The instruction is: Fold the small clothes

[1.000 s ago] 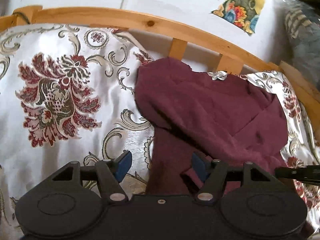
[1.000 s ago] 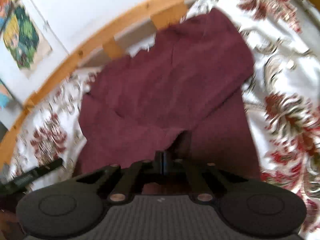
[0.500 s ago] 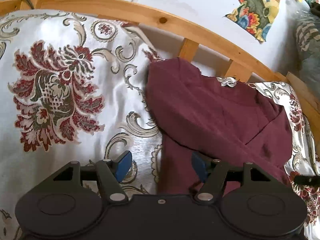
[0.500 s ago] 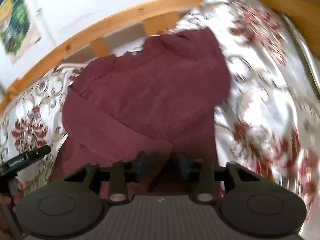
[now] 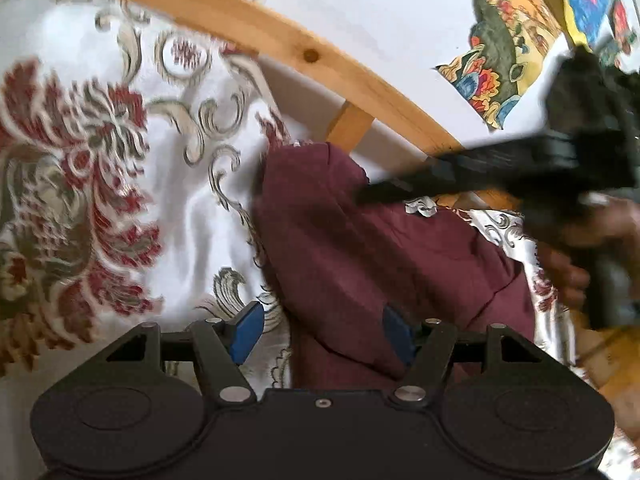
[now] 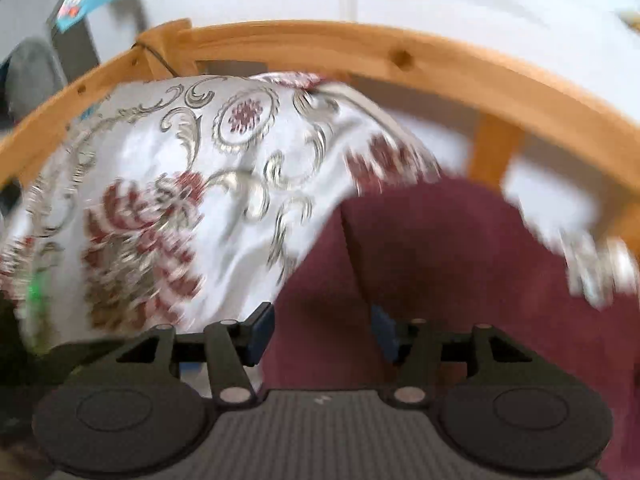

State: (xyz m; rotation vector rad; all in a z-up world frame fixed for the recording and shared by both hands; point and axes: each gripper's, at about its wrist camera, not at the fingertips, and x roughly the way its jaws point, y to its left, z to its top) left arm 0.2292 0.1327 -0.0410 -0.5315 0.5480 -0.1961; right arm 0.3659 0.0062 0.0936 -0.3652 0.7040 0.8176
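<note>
Lying part-folded on the bed's floral cover (image 5: 100,168) near the far rail, the maroon garment (image 5: 384,256) looked light, limp and best pinched at a hem corner; the left gripper (image 5: 320,330) had its fingers spread and empty, the right gripper (image 6: 322,334) was opening with nothing pinched.

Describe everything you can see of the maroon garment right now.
The maroon garment is a soft, knit-looking dark red piece lying partly folded on the floral bedspread, one layer lapped over another with a diagonal fold edge. Its far end reaches the wooden bed rail. Neither gripper holds it: the left gripper is open above its near edge, and the right gripper is opening with nothing between its fingers.
</note>
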